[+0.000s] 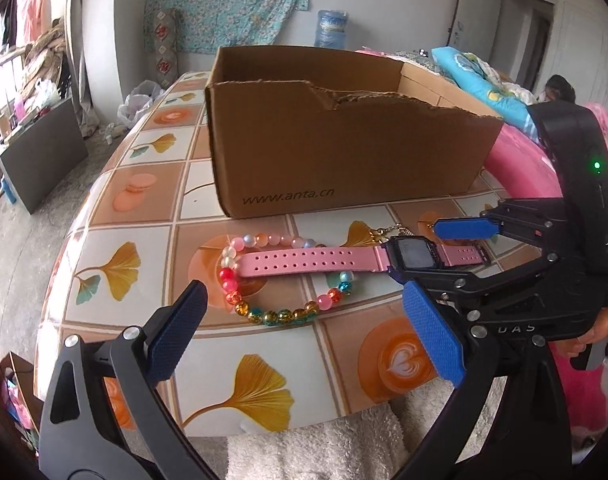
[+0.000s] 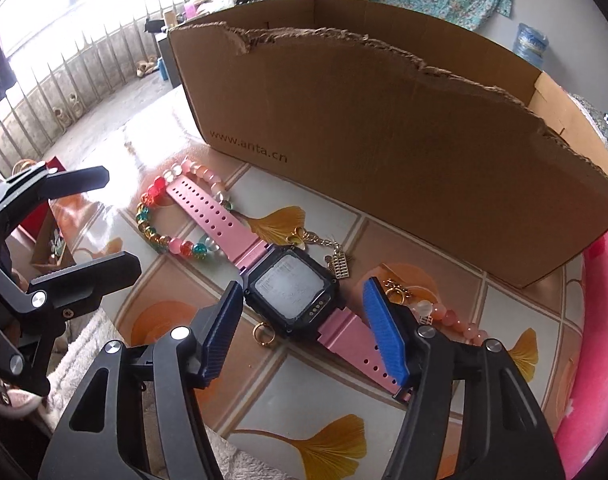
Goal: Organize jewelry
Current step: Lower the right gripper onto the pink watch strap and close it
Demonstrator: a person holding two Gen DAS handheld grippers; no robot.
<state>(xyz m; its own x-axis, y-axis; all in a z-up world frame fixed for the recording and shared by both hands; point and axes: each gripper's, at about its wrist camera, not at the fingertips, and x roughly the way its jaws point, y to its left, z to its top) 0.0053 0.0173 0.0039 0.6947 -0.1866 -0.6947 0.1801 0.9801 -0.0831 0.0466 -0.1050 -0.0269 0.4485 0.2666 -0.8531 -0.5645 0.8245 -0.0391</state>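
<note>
The pink watch lies flat on the table, in front of the cardboard box and near the front edge, with its strap partly over a bead bracelet. Its long axis runs across the right gripper, whose fingers stand apart on both sides of the watch face, not yet pressing. The left gripper is released and farther away. Only the right view shows a small gold ring and a charm.
</note>
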